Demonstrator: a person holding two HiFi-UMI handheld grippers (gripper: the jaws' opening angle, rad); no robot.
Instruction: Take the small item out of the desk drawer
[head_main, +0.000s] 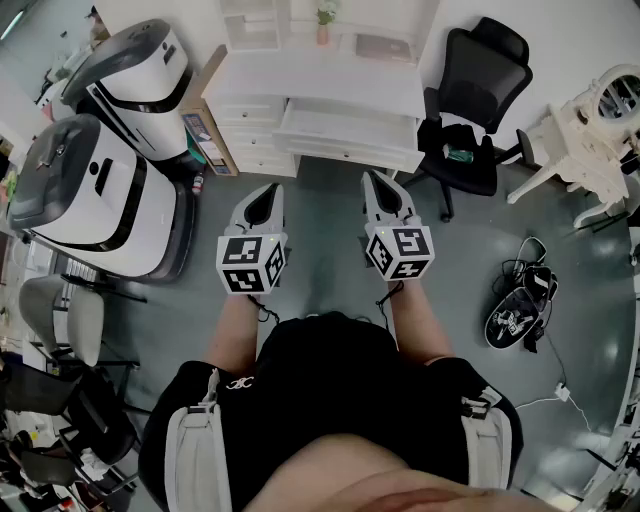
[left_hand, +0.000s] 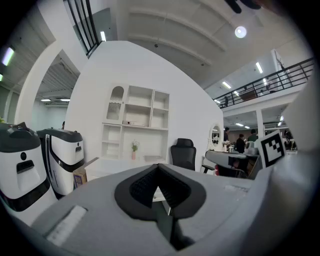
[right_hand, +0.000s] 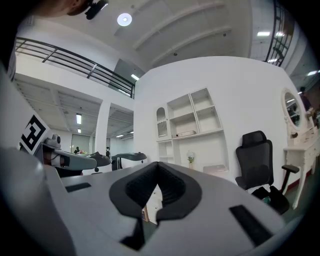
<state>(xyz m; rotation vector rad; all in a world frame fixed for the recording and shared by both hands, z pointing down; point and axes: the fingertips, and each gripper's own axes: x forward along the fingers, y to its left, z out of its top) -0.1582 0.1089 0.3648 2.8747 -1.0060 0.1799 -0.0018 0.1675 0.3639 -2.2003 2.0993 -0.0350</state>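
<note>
The white desk with its shelf unit stands across the grey floor from me, at the top of the head view. One wide drawer below the desktop looks pulled out a little; its inside and any small item are hidden from here. My left gripper and right gripper hang side by side in front of my body, well short of the desk, both pointing at it. Both are shut with nothing between the jaws. The left gripper view looks over the shut left gripper to the desk. The right gripper faces the shelves.
A black office chair stands right of the desk. Two large white machines and a cardboard box are at the left. At the right are a white dressing table and cables with a black object on the floor.
</note>
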